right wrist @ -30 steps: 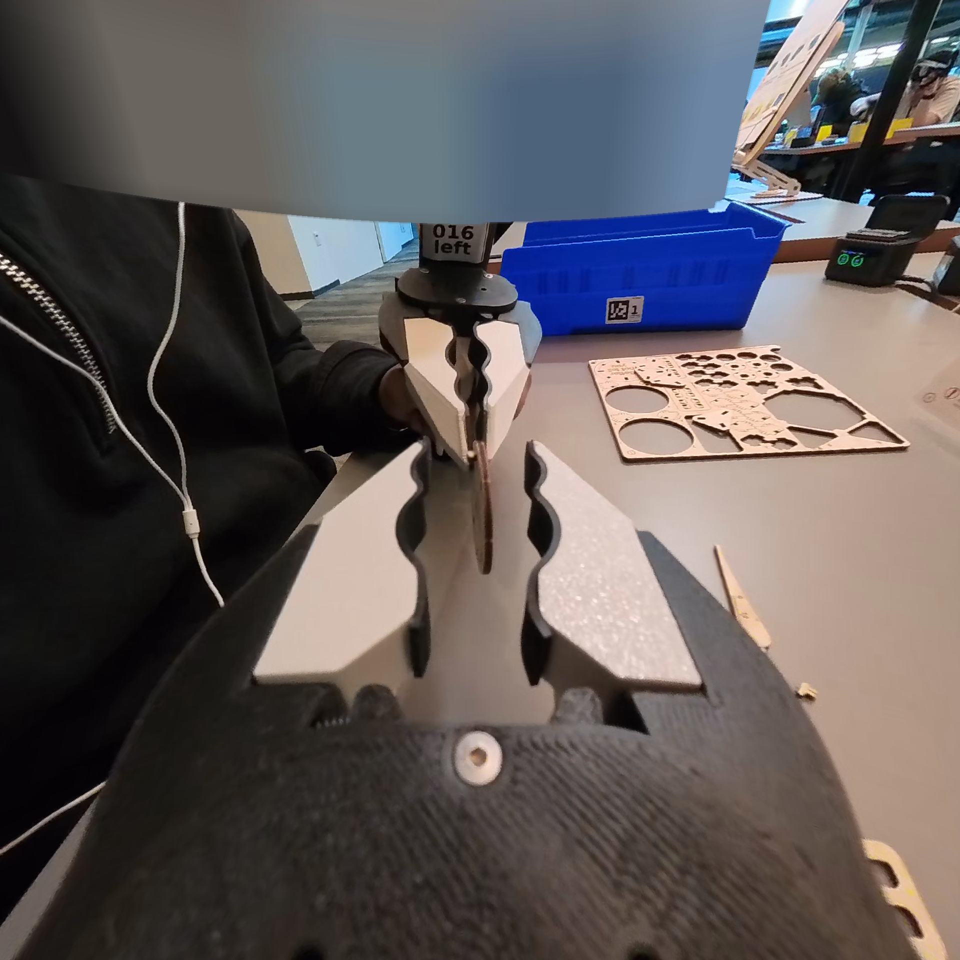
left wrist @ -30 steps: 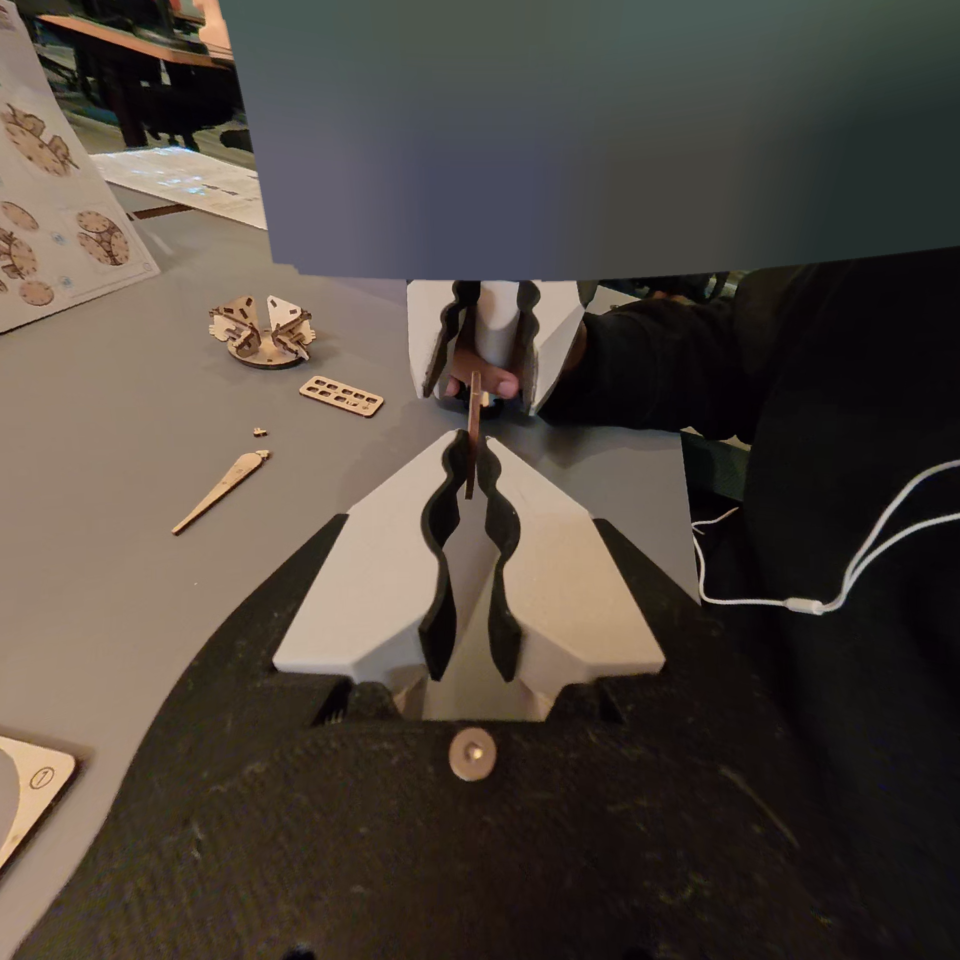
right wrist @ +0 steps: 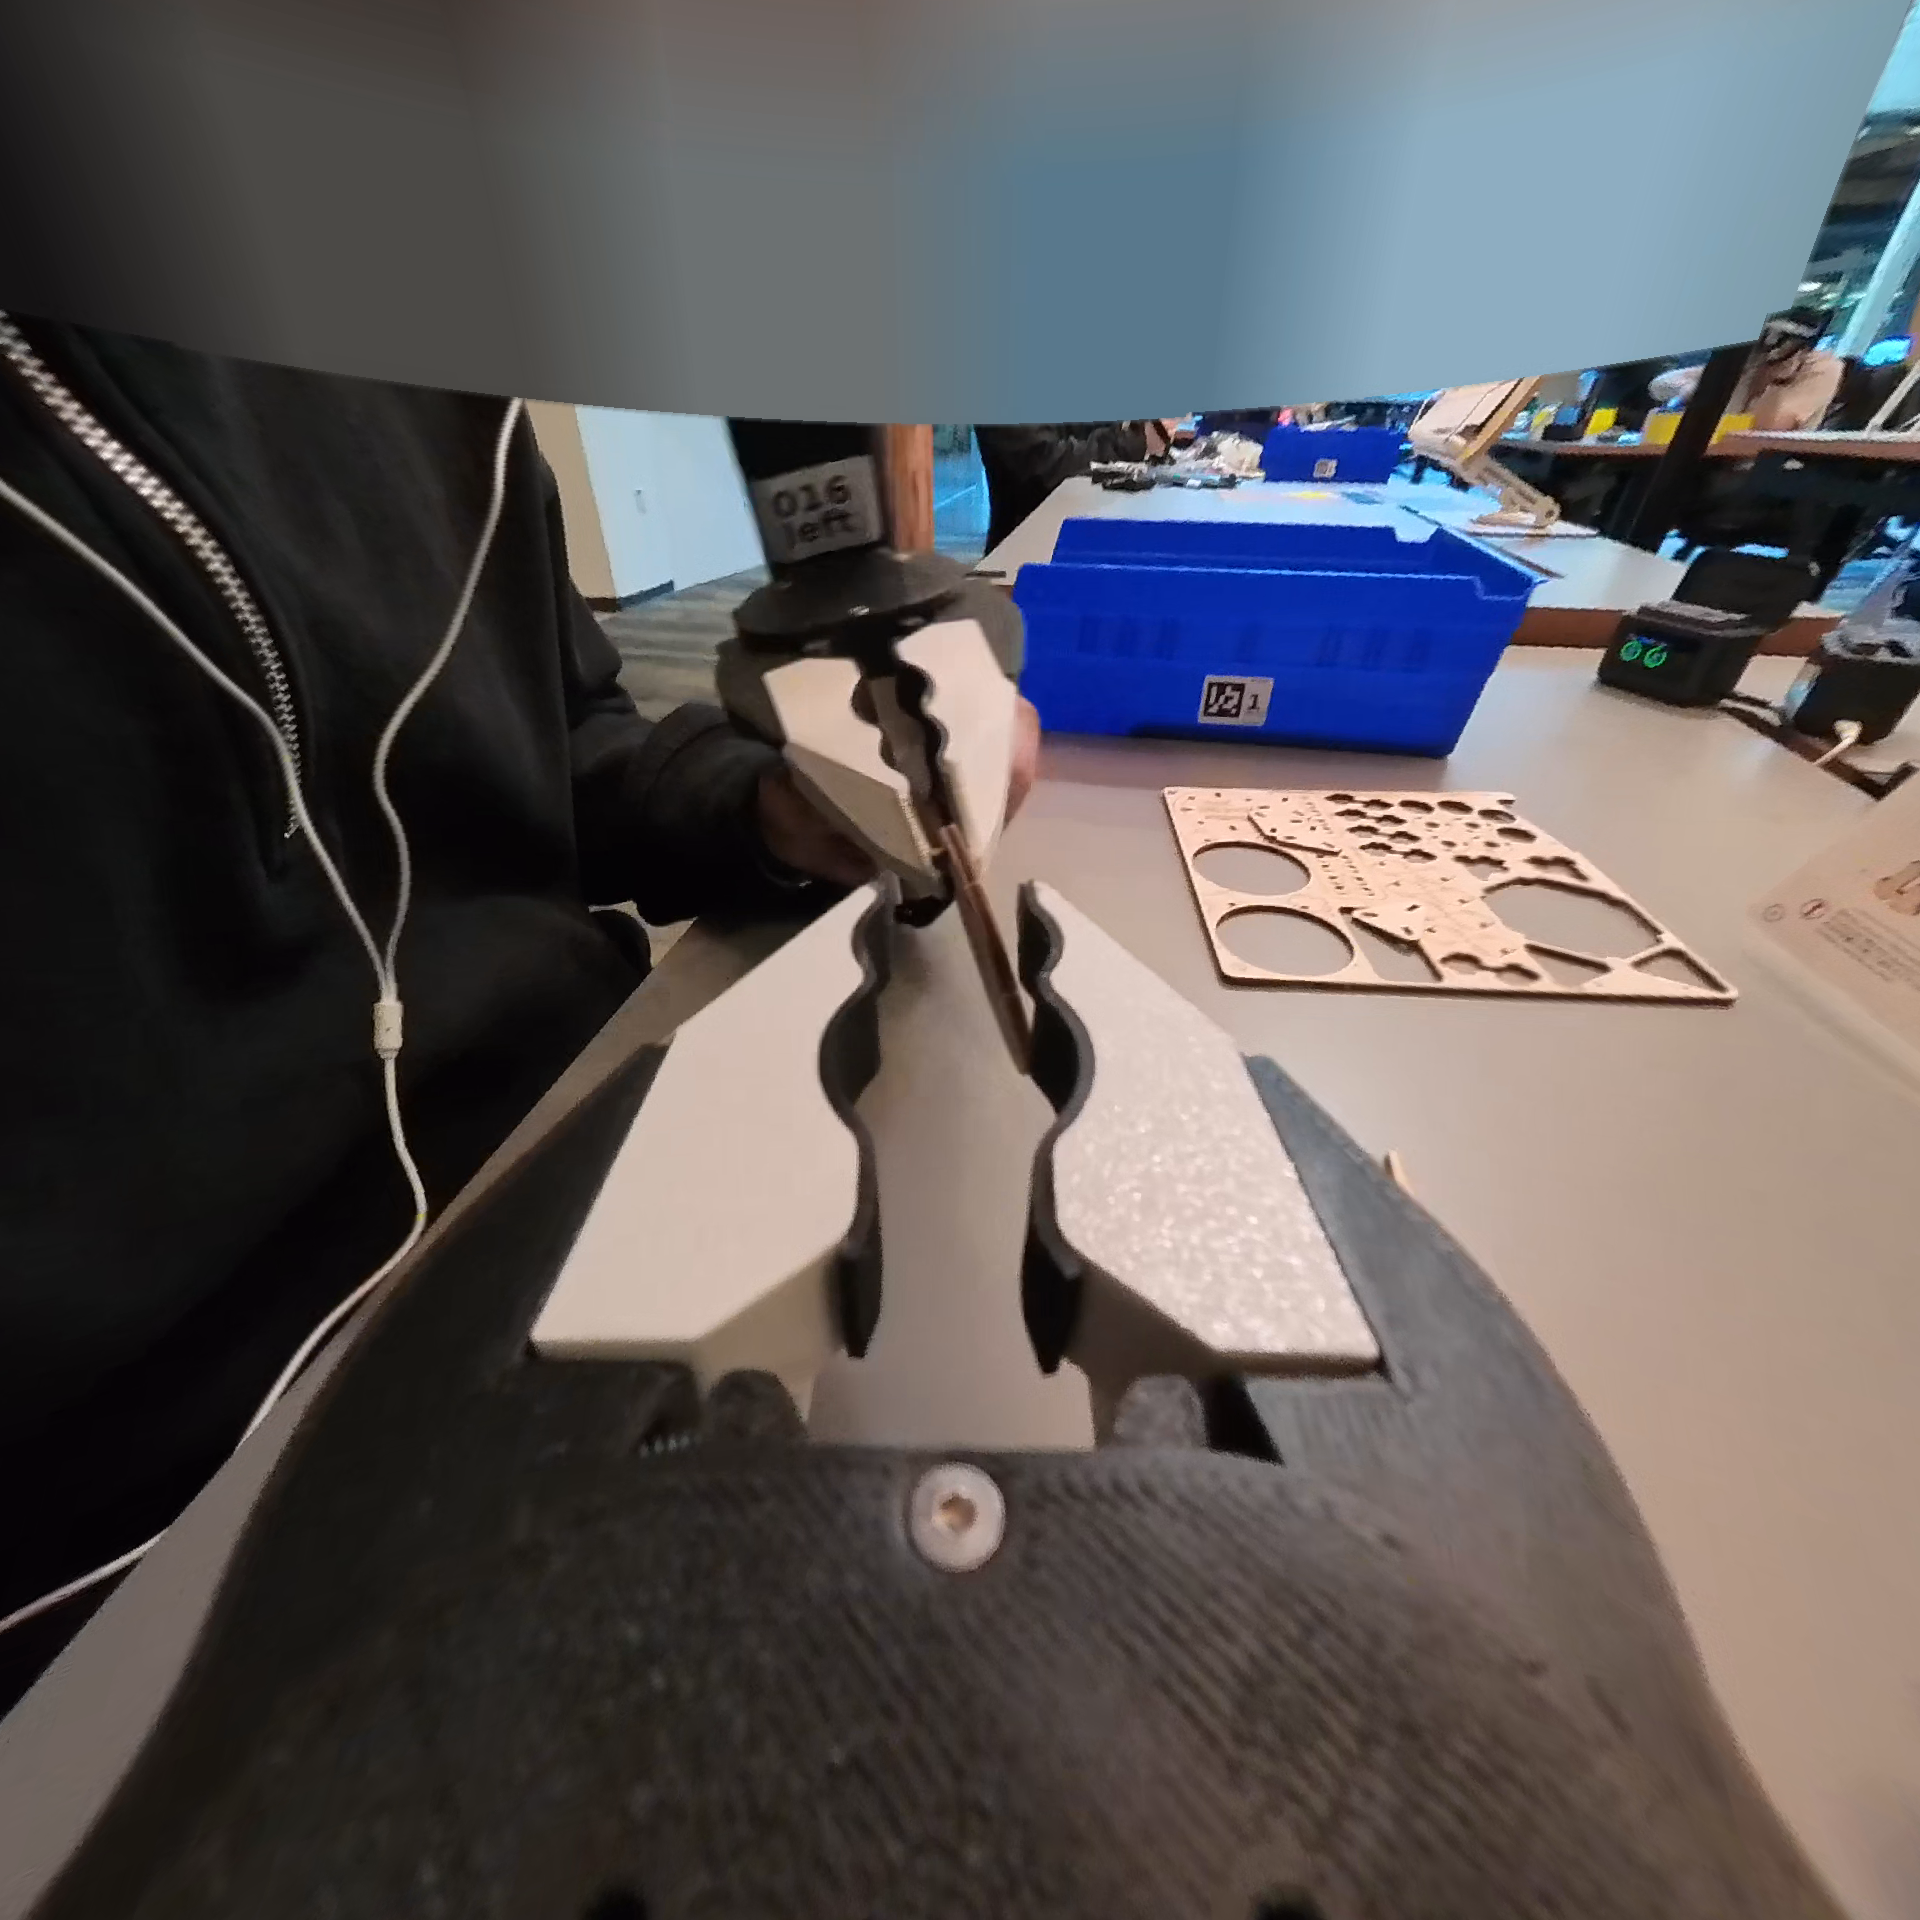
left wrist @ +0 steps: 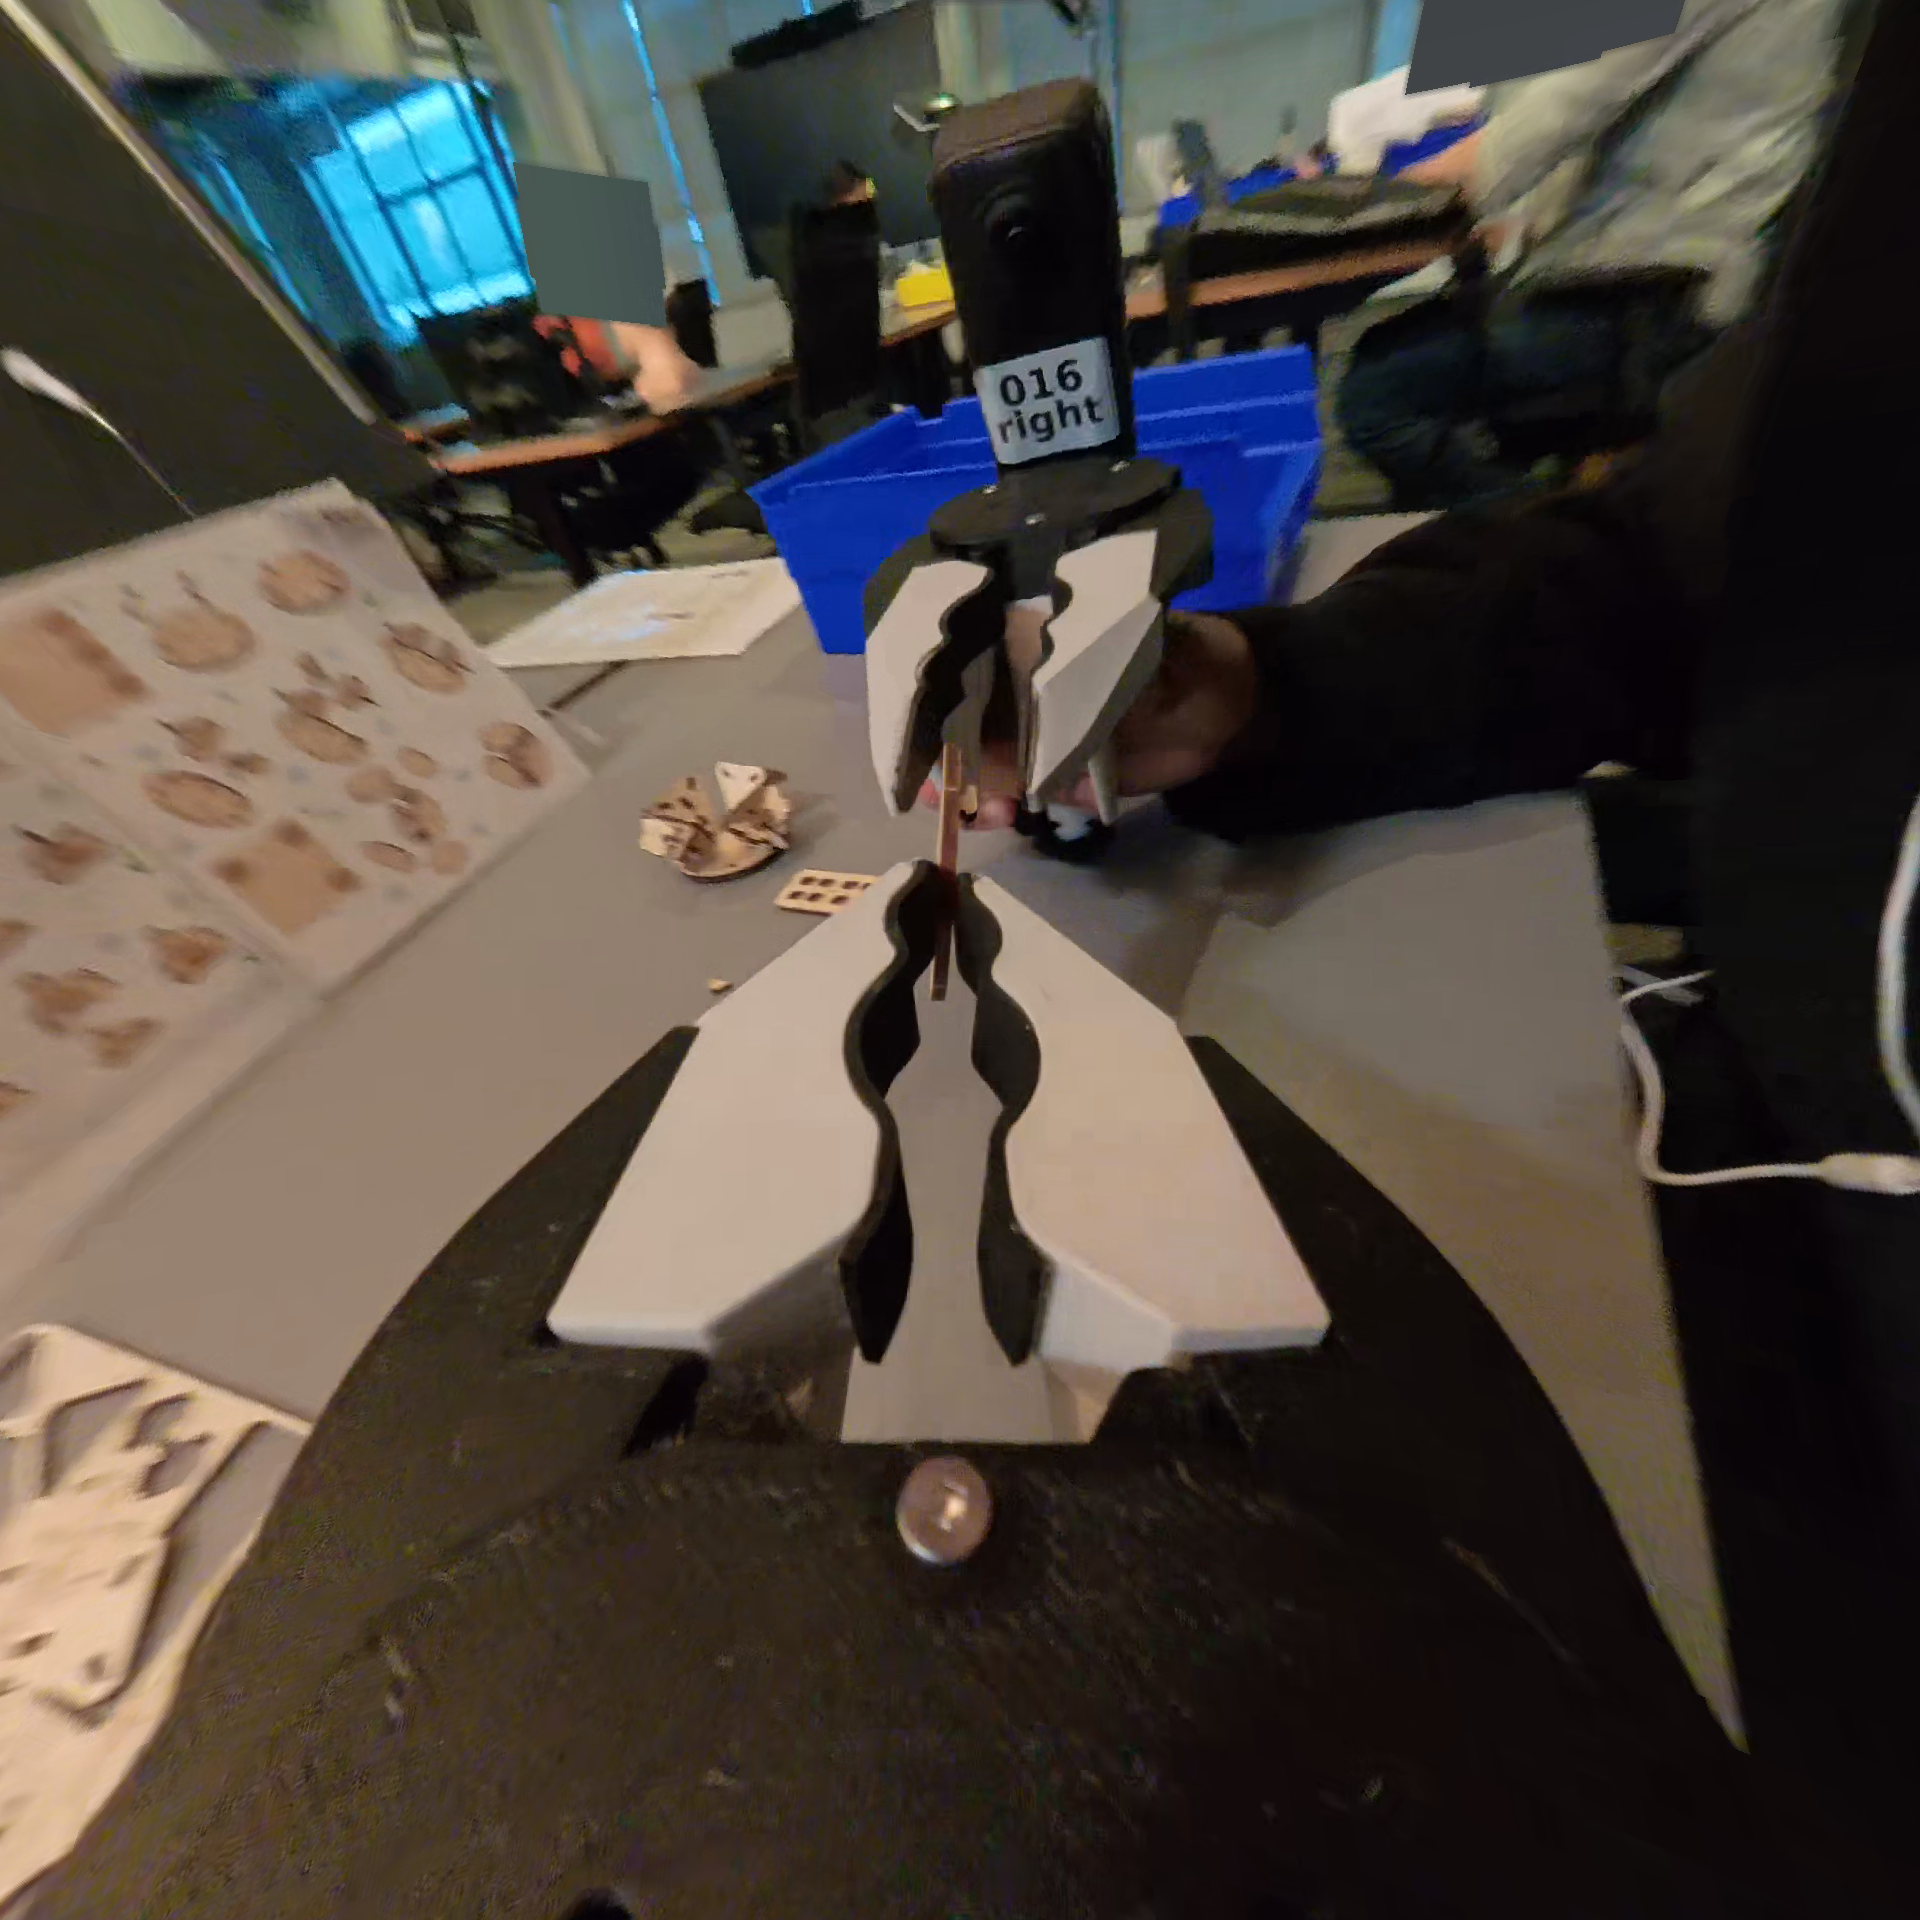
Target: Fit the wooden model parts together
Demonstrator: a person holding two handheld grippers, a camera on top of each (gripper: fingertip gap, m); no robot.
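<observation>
The thin wooden disc, at the centre of the frame, is standing edge-on between both grippers. I am keeping my left gripper clamping one edge. My right gripper is gaping around the other edge, one pad touching it. The punched wooden sheet is lying at right.

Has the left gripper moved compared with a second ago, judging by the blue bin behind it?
Yes. In the right wrist view the left gripper, shut on a thin wooden piece, has tilted, though the camera shifted too, as the blue bin shows.
</observation>
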